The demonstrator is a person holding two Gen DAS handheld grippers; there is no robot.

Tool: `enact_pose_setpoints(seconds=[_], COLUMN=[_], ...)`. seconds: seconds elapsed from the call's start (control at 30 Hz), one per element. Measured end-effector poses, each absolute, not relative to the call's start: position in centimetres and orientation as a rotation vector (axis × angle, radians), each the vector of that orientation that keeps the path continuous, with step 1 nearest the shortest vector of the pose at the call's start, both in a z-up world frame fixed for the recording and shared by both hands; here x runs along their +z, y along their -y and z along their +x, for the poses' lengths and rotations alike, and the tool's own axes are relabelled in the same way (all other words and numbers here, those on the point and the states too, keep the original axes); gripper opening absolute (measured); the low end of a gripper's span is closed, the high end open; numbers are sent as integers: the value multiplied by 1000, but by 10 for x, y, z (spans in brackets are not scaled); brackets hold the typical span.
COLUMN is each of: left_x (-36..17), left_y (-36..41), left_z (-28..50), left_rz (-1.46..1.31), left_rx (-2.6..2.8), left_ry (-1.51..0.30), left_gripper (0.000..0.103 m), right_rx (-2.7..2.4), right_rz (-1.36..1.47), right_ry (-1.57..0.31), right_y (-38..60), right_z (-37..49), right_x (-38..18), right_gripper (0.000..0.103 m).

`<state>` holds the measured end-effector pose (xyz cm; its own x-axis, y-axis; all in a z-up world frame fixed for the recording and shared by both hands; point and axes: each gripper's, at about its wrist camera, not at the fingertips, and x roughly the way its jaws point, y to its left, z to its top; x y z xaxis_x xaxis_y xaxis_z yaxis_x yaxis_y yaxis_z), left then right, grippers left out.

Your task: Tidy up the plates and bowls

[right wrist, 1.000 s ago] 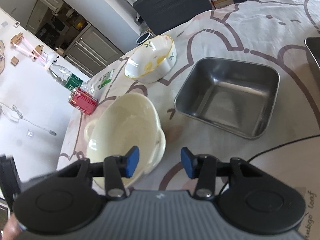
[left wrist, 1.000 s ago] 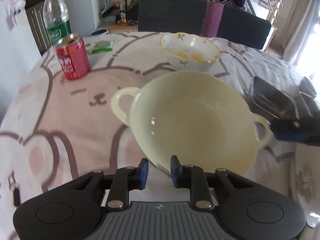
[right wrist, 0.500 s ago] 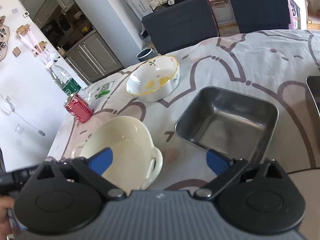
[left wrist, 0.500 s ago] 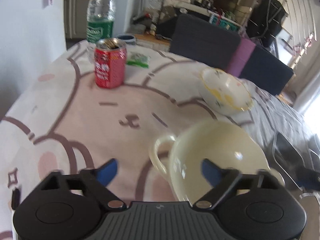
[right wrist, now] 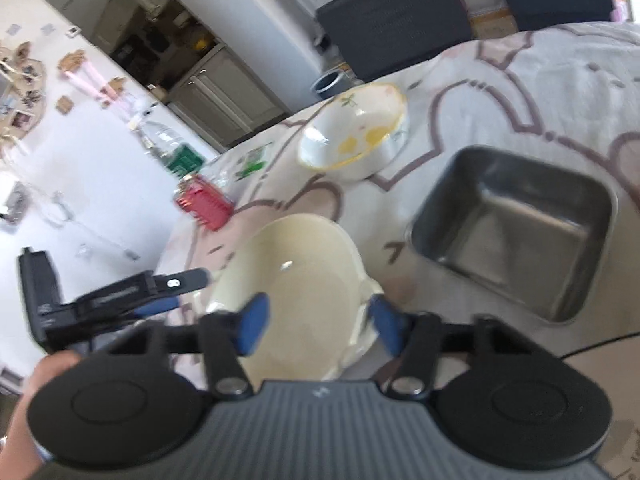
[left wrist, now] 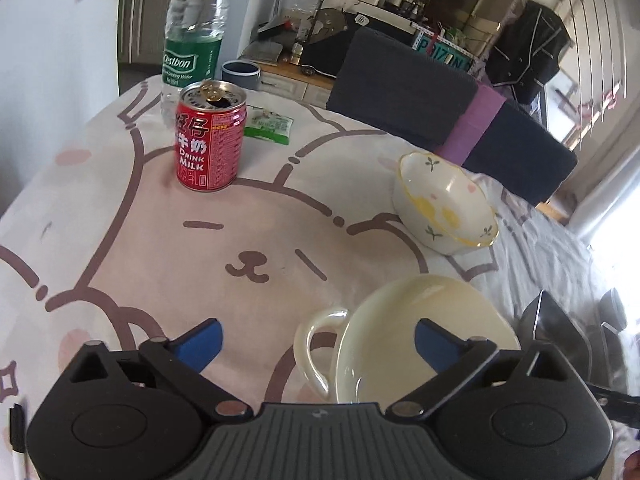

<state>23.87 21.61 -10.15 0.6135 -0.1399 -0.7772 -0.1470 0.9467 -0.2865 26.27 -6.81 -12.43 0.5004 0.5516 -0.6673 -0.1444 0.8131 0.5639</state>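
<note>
Sitting on the bear-print cloth [left wrist: 280,216], the cream bowl [right wrist: 296,280] with loop handles is nearest both grippers. The right gripper [right wrist: 320,322] straddles its near rim and right handle; its jaws have just been closing, though the blurred picture does not show whether the blue pads press the rim. The left gripper [left wrist: 318,340] stands wide, having closed only a touch, with one pad over the cloth and the other in front of the bowl's inside, gripping nothing. A steel tray [right wrist: 516,232] lies just right of the bowl. Farther back sits the flowered bowl [left wrist: 444,208]. A red can [left wrist: 210,136] stands upright at far left, a water bottle [left wrist: 194,40] behind it.
</note>
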Motion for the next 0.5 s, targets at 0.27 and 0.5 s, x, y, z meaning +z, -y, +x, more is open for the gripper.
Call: enact_pose_setpoints(seconds=[0.27,0.5], left_x=[-108,-110], left_y=[-231,-230], left_z=[243,246], left_rz=[-383,-400], left_rx=[12,-24], left_ry=[-942,-942], left_gripper=[53,26], right_rx=[341,354], right_rz=[464,455], right_ry=[-1027,-1039], right_y=[73,61], right_z=[266,267], right_x=[-139,-146], right_gripper=[32,28])
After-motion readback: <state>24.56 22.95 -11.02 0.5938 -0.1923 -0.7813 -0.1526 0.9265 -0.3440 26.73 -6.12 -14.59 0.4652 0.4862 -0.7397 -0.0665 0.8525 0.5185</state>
